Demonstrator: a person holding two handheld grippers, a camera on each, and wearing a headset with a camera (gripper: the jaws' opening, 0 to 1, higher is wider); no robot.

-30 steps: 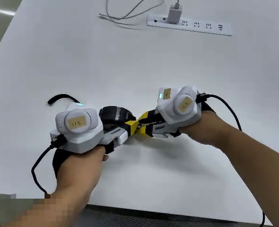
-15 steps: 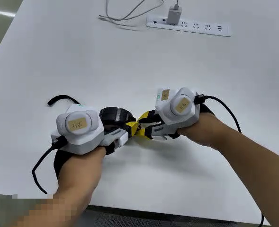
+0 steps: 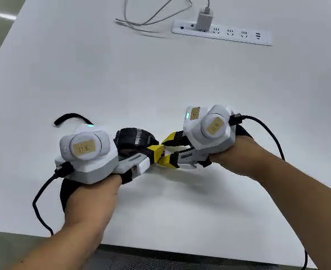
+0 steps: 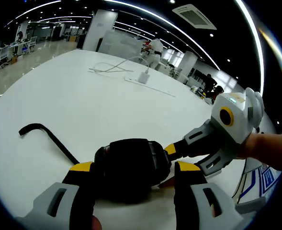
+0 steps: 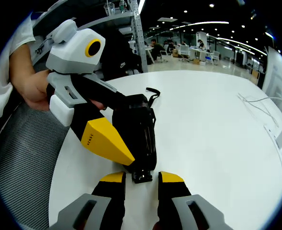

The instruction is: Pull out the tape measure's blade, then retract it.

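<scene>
Your tape measure [image 3: 132,138] is a black rounded case, flat side up on the white table [image 3: 154,67] near its front edge, left of middle. Its black strap [image 3: 69,118] trails leftward; the blade tip [image 5: 141,177] sits at the case mouth.

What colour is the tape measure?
The tape measure is black, clearest in the left gripper view.
</scene>
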